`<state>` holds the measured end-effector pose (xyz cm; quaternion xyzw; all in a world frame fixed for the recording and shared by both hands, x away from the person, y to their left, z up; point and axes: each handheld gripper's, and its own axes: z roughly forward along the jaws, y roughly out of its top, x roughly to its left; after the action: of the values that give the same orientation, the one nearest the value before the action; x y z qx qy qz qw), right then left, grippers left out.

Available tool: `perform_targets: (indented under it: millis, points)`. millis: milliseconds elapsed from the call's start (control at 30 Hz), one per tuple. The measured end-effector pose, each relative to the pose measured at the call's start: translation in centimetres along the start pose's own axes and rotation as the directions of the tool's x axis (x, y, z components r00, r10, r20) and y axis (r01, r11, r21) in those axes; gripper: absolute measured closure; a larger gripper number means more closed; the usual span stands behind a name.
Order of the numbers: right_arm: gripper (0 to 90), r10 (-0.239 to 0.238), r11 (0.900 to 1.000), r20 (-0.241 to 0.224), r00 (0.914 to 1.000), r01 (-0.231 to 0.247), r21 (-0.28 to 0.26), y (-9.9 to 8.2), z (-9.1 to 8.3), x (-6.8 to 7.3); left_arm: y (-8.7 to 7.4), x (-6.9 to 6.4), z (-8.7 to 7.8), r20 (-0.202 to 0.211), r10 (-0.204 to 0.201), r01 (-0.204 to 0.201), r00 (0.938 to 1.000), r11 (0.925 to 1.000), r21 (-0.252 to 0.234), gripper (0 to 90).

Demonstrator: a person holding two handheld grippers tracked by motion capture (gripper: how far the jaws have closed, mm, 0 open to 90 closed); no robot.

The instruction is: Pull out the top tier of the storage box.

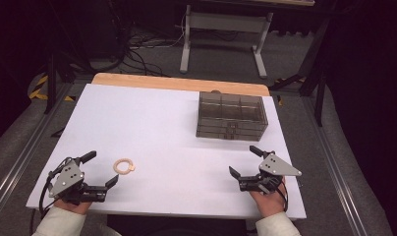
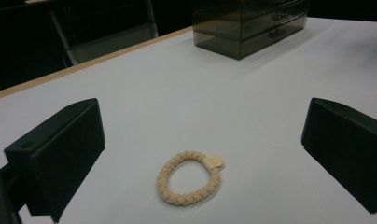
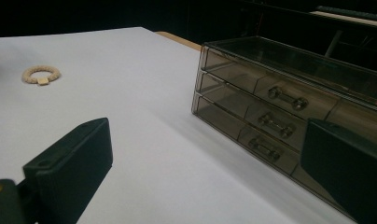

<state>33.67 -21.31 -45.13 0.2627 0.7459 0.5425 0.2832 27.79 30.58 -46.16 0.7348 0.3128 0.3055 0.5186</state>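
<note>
Hair tie (image 2: 190, 178) lies flat — left gripper (image 1: 101, 168) gaping.

Lay flat on the white counter (image 1: 162, 128): a beige braided hair tie (image 2: 190, 177), a closed ring with a small square tag.

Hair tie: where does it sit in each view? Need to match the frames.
High view: hair tie lower left, beside the left claw.
Left gripper view: low centre, between the jaws.
Right gripper view: upper left, far off.
Shared landmark: smoky drawer box.
</note>
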Motion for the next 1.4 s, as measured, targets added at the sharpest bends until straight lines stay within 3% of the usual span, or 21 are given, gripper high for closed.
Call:
perform_targets:
  millis: [533, 667, 733, 767, 800, 833, 867, 933, 967, 1000, 1067, 1100, 1133, 1233, 1333, 1367, 1400]
  points:
    - [3.3, -0.025, 0.9995, 0.005, 0.9997, 0.025, 0.022, 0.5, 0.7, -0.7, 0.0, 0.0, 0.0, 0.009, 0.007, -0.007, 0.9999, 1.0000, 0.004, 0.5]
    - [3.9, -0.077, 0.9964, 0.023, 0.9967, 0.077, 0.037, 1.0, 0.8, -0.6, 0.0, 0.0, 0.0, -0.002, 0.000, 0.000, 1.0000, 1.0000, -0.001, 0.5]
    - [5.1, -0.132, 0.9898, 0.046, 0.9901, 0.129, 0.059, 1.4, 0.8, -0.5, 0.0, 0.0, 0.0, 0.004, -0.003, 0.003, 1.0000, 1.0000, 0.001, 0.5]
    - [5.1, -0.132, 0.9898, 0.046, 0.9901, 0.129, 0.059, 1.4, 0.8, -0.5, 0.0, 0.0, 0.0, 0.002, -0.002, 0.002, 1.0000, 1.0000, 0.000, 0.5]
    - [6.9, -0.185, 0.9804, 0.068, 0.9804, 0.179, 0.082, 1.7, 0.9, -0.4, 0.0, 0.0, 0.0, -0.002, -0.001, 0.001, 1.0000, 1.0000, -0.001, 0.5]
    - [6.9, -0.185, 0.9804, 0.068, 0.9804, 0.179, 0.082, 1.7, 0.9, -0.4, 0.0, -0.1, 0.0, -0.002, 0.000, 0.000, 1.0000, 1.0000, -0.001, 0.5]
    - [9.3, -0.238, 0.9671, 0.090, 0.9670, 0.228, 0.112, 2.0, 0.9, -0.2, 0.0, -0.1, 0.0, -0.003, 0.000, 0.000, 1.0000, 1.0000, -0.001, 0.5]
    - [11.6, -0.290, 0.9510, 0.107, 0.9511, 0.273, 0.144, 2.2, 1.1, 0.0, 0.0, -0.1, 0.0, -0.004, -0.001, 0.001, 1.0000, 1.0000, 0.000, 0.5]
    - [11.6, -0.290, 0.9510, 0.107, 0.9511, 0.273, 0.144, 2.2, 1.1, 0.0, 0.0, -0.1, 0.0, -0.004, -0.001, 0.001, 1.0000, 1.0000, 0.000, 0.5]
    - [12.4, -0.313, 0.9425, 0.117, 0.9427, 0.293, 0.161, 2.3, 1.2, 0.1, 0.0, -0.1, 0.0, -0.001, -0.001, 0.001, 1.0000, 1.0000, 0.002, 0.5]
    - [14.9, -0.361, 0.9229, 0.129, 0.9235, 0.334, 0.191, 2.4, 1.4, 0.3, 0.0, -0.1, 0.0, -0.001, -0.002, 0.002, 1.0000, 1.0000, 0.001, 0.5]
    - [16.5, -0.401, 0.9045, 0.141, 0.9050, 0.368, 0.216, 2.6, 1.6, 0.5, 0.0, -0.1, 0.0, -0.005, -0.001, 0.001, 1.0000, 1.0000, 0.001, 0.5]
    - [16.5, -0.401, 0.9045, 0.141, 0.9050, 0.368, 0.216, 2.6, 1.6, 0.5, 0.0, -0.1, 0.0, -0.005, -0.001, 0.001, 1.0000, 1.0000, 0.001, 0.5]
    - [18.9, -0.466, 0.8689, 0.154, 0.8715, 0.417, 0.266, 2.9, 2.0, 0.8, 0.0, -0.1, 0.0, 0.001, -0.004, 0.004, 1.0000, 1.0000, 0.004, 0.5]
    - [20.4, -0.532, 0.8272, 0.158, 0.8321, 0.470, 0.307, 3.3, 2.5, 1.0, 0.0, 0.0, 0.1, 0.010, 0.006, -0.006, 0.9999, 1.0000, 0.005, 0.5]
    - [20.8, -0.558, 0.8098, 0.168, 0.8127, 0.489, 0.323, 3.4, 2.6, 1.2, 0.0, 0.0, 0.1, 0.010, 0.005, -0.005, 0.9999, 1.0000, 0.004, 0.5]
    - [21.5, -0.604, 0.7740, 0.157, 0.7815, 0.527, 0.350, 3.6, 2.8, 1.3, 0.0, 0.0, 0.0, 0.010, 0.006, -0.006, 0.9999, 1.0000, 0.005, 0.5]
